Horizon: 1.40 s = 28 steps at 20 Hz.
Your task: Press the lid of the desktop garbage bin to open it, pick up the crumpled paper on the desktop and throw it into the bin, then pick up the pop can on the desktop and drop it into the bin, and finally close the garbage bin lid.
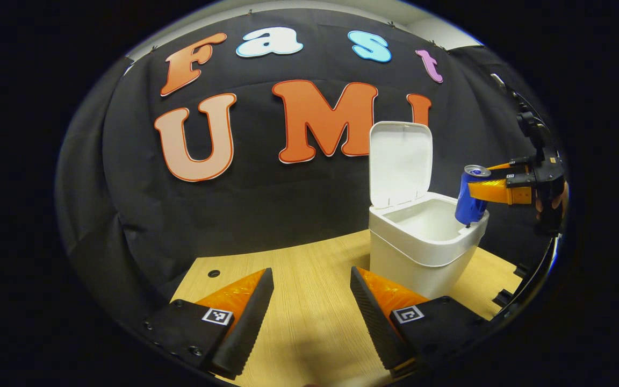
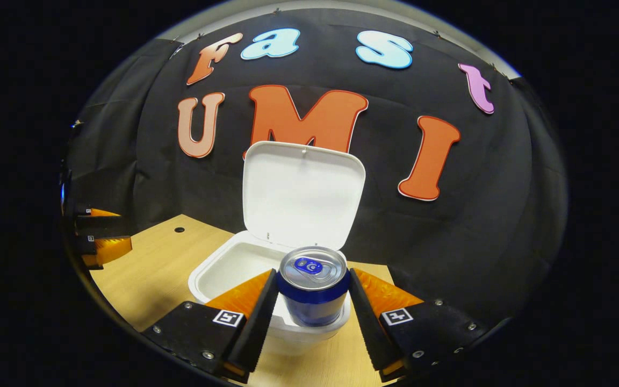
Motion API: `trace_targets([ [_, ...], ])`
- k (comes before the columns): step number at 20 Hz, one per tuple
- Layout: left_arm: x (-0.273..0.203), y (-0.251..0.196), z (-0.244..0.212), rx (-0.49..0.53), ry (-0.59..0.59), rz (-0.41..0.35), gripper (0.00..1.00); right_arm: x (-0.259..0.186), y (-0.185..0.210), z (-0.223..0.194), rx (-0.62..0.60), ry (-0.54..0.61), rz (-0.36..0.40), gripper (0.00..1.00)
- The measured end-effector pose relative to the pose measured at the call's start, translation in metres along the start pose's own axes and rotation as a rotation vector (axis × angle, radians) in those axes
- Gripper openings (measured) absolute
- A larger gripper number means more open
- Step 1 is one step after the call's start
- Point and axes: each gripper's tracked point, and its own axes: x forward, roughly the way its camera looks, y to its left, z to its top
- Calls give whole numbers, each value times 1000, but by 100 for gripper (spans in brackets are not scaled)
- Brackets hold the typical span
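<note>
The white desktop bin (image 1: 417, 258) stands on the wooden table with its lid (image 1: 400, 161) swung upright at the back. A blue pop can (image 1: 469, 207) hangs tilted over the bin's right rim, with my right gripper (image 1: 479, 180) shut on it. In the right gripper view the can (image 2: 314, 301) sits upright between my right gripper's (image 2: 312, 274) fingers, just above the near rim of the bin (image 2: 207, 274), with the raised lid (image 2: 301, 193) behind it. My left gripper (image 1: 311, 271) stands open over the table, left of the bin, with nothing between its fingers.
The wooden table (image 1: 309, 322) runs from the black cloth wall toward me, with a small round hole (image 1: 214, 273) near its back left corner. Its right edge lies just past the bin. The left gripper (image 2: 121, 231) shows at the far left of the right gripper view.
</note>
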Motion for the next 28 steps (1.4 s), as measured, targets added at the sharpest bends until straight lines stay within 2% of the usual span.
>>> trace_targets([
  [4,-5,-2,-4,-9,8,11,92,3,0,-13,-2,24,9,78],
  [5,-6,-2,-6,-10,11,16,89,5,-1,-14,3,28,12,78],
  [6,-7,-1,-8,-12,14,22,92,5,3,-15,8,35,15,78],
  [9,-9,1,-11,-22,22,44,92,10,3,-23,15,56,24,80],
  [10,-12,3,-13,-26,24,51,89,12,1,-26,11,62,20,80],
  [13,-15,7,-15,-33,26,77,89,15,0,-28,12,63,28,82],
  [14,-18,9,-16,-35,26,86,92,16,0,-26,18,58,34,83],
  [15,-19,11,-16,-36,26,95,89,18,0,-24,23,52,38,84],
  [16,-20,12,-17,-38,25,104,92,20,-1,-20,24,43,41,84],
  [17,-21,13,-16,-39,22,113,88,22,-2,-15,21,33,41,85],
  [19,-25,16,-16,-40,20,133,92,24,-6,-1,7,8,43,85],
  [22,-35,24,-19,-47,20,174,92,31,-7,30,-2,-50,56,85],
  [23,-37,28,-20,-53,21,187,89,34,-7,41,-12,-70,61,85],
  [24,-41,31,-21,-60,21,202,92,36,-6,52,-26,-91,63,85],
  [28,-52,42,-24,-71,18,252,92,48,-5,100,-73,-181,70,85],
])
